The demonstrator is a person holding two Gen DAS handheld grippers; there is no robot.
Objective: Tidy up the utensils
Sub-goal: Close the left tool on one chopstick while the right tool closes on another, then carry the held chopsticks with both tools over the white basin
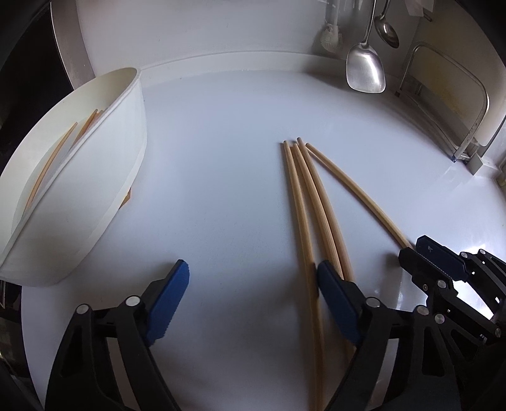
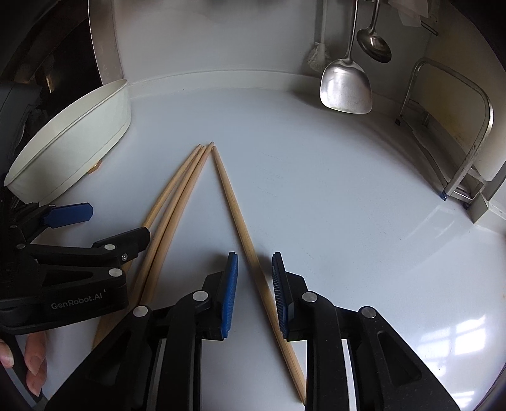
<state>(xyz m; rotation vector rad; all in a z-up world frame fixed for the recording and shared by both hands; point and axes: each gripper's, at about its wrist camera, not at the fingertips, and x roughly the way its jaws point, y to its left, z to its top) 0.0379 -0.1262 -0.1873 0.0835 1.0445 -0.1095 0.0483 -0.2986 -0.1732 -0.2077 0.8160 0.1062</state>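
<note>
Four wooden chopsticks lie loose on the white tabletop (image 1: 221,177), their far tips nearly meeting and their near ends fanned toward the two grippers. Three of them (image 2: 177,202) run as a tight bundle; the fourth chopstick (image 2: 243,234) splays off alone.

That lone chopstick passes between the pads of the right gripper (image 2: 254,284) — the jaws stand narrowly apart with a sliver of daylight on each side of the wood, so nothing is pinched yet. The left gripper (image 1: 253,297) is spread wide. Its right-hand pad (image 1: 335,297) sits among the bundle, with one chopstick inside the jaws against the pad and the other two passing outside it; its other pad hangs over bare tabletop, so it grips nothing either.

Ahead and to the left of the left gripper stands a white holder (image 1: 104,164), an open oval tub with an inner divider. A few chopsticks (image 1: 53,158) already lie inside it — that part of the sorting looks done. A small orange scrap peeks from under its near edge; what it is I cannot tell.

By my reading the job is partway through: some sticks stowed, four left out, none yet lifted.

Farther off, beyond both grippers to the right, a metal spatula (image 1: 365,68) and a ladle (image 1: 387,30) hang on the wall beside a wire rack (image 2: 458,136).
</note>
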